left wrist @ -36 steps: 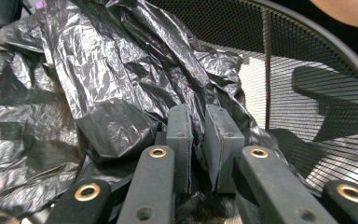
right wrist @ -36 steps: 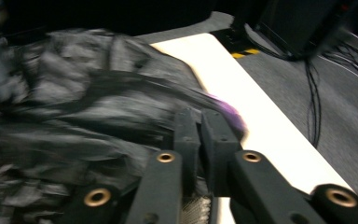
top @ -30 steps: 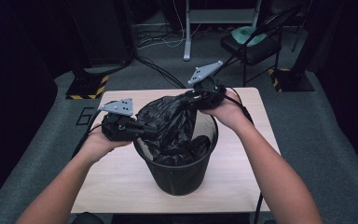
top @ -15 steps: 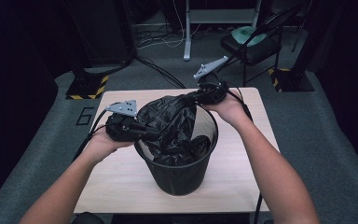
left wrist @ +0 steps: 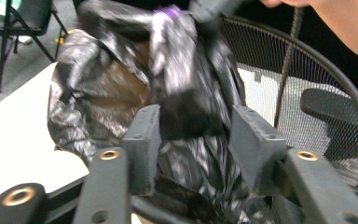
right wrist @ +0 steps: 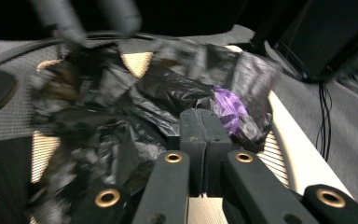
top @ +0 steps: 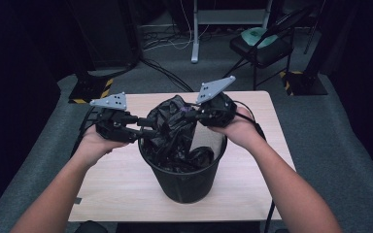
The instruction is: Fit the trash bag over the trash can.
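Crumpled black bag (top: 172, 127) blocking the bin (top: 187, 182) mouth

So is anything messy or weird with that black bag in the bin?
Yes. The crinkled black plastic bag is bunched in a lump above the black wire-mesh bin, not spread over its rim. The right gripper is shut on a fold beside a purple band; the left gripper is open around it.

Glossy, crinkled black plastic bag (top: 172, 127); matt black wire-mesh bin (top: 187, 182); smooth pale wood-grain bench (top: 121, 187); matt black tongs (right wrist: 199, 132).
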Tool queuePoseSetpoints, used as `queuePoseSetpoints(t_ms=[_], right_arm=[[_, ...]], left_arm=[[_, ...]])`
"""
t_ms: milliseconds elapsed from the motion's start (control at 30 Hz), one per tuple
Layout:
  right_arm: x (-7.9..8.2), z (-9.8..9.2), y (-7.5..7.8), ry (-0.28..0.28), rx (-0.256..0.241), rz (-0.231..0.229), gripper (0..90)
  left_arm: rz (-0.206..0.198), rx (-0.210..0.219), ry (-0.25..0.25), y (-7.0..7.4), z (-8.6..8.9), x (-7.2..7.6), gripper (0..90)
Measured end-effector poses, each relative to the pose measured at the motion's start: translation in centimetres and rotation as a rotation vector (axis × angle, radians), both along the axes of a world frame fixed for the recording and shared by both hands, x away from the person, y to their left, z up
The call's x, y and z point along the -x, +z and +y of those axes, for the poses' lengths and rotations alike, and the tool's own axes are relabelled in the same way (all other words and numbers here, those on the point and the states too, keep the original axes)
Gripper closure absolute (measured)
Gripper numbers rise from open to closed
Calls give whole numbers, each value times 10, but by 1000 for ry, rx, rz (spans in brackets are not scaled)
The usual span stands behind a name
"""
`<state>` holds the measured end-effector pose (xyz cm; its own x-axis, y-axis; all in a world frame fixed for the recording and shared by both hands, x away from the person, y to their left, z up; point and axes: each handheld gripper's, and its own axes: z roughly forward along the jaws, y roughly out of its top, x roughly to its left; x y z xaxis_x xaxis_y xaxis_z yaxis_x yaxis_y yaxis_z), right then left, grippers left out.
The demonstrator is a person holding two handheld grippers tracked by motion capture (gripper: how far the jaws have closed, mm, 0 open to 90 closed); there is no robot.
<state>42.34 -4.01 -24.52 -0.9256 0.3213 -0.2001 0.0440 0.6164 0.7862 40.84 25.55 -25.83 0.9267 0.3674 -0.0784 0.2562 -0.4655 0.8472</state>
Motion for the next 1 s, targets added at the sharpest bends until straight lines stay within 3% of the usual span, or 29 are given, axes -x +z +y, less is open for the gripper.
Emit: queuePoseSetpoints(t_ms=[300, 567, 800, 1000], right_arm=[[33, 14, 2, 87, 7, -44, 892], [43, 15, -1, 104, 11, -48, 891], [53, 19, -3, 132, 28, -61, 891], [52, 18, -3, 135, 29, -66, 890]], left_arm=[[-12, -12, -27, 8, -20, 1, 469], [-40, -13, 4, 16, -26, -1, 462], [-29, -19, 28, 12, -29, -14, 468], [-3, -31, -26, 5, -36, -17, 468]])
